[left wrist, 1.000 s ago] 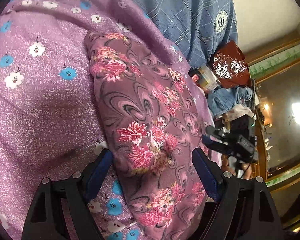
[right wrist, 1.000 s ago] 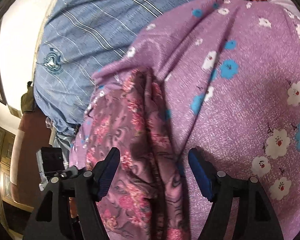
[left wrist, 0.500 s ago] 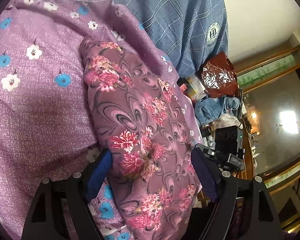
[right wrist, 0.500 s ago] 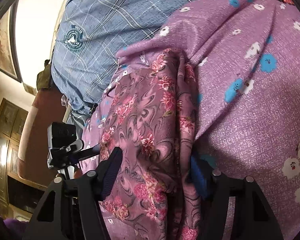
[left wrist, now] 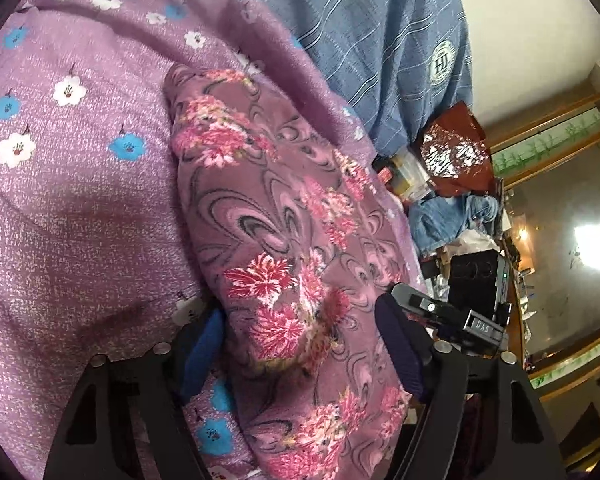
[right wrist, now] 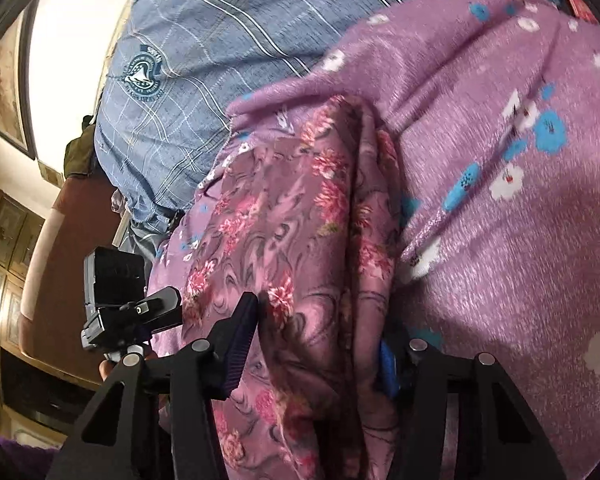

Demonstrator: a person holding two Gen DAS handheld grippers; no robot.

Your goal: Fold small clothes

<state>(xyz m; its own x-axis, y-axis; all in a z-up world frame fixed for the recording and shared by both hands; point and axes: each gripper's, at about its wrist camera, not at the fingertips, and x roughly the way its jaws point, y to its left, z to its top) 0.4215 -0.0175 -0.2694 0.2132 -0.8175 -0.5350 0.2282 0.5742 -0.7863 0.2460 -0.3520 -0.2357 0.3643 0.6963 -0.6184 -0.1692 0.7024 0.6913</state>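
A mauve garment with pink flowers and grey swirls (left wrist: 276,224) lies folded in a long strip on a purple cloth with white and blue flowers (left wrist: 68,208). My left gripper (left wrist: 300,340) straddles the near end of the strip, its jaws wide apart with the cloth between them. In the right wrist view the same garment (right wrist: 300,240) runs between the jaws of my right gripper (right wrist: 316,340), which are also apart; the right blue pad (right wrist: 388,364) is half hidden by the fabric.
A blue checked sheet (left wrist: 360,32) lies under and beyond the purple cloth. A camera on a tripod (left wrist: 472,292) stands close at the bed edge, also in the right wrist view (right wrist: 116,288). Clutter and a red bag (left wrist: 452,152) sit behind. A brown chair (right wrist: 48,260) stands at left.
Both grippers have pushed further along the garment strip, so the fabric lies deeper between the jaws. The jaws of each stay apart.
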